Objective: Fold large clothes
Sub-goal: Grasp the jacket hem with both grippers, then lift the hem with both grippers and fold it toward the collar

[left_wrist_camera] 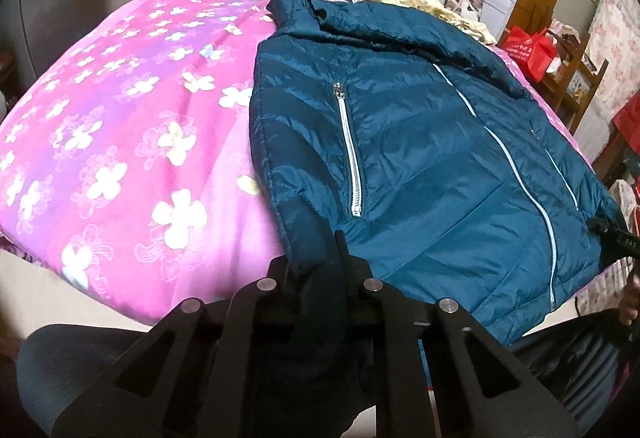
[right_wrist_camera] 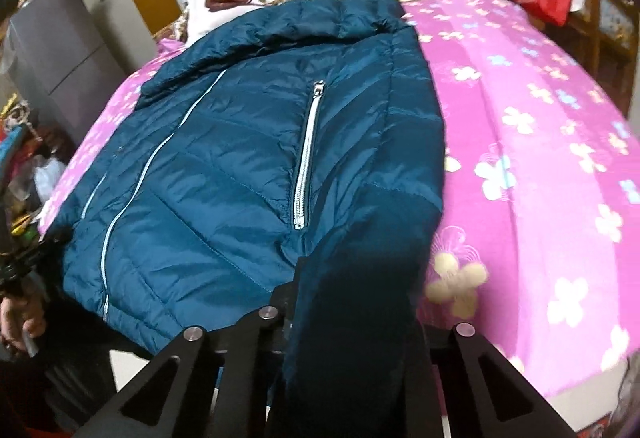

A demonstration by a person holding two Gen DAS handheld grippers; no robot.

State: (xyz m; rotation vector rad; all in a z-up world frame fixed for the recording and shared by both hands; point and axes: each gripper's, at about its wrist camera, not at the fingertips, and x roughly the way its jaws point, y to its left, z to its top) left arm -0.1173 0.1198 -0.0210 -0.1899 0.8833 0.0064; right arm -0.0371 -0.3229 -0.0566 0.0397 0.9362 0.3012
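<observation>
Left wrist view has your left gripper pinched narrow on the near left corner of the teal puffer jacket, hem fabric bunched between the black fingers. Over on the right wrist view, your right gripper is clamped down as well, and the near right edge of the jacket, likely the sleeve, drapes straight over its fingers, so the tips are hidden under cloth. The jacket lies front up on the pink flowered bedspread, collar at the far end by the pillows, hem toward you, so its long axis runs directly away from both grippers. Each hand has its own near corner, neither one closer than the other. That shell is slick, shiny quilted nylon, puffy and springy, with a pale centre zip and a silver pocket zip; I'd judge it will slide easily and resist holding a crease.
</observation>
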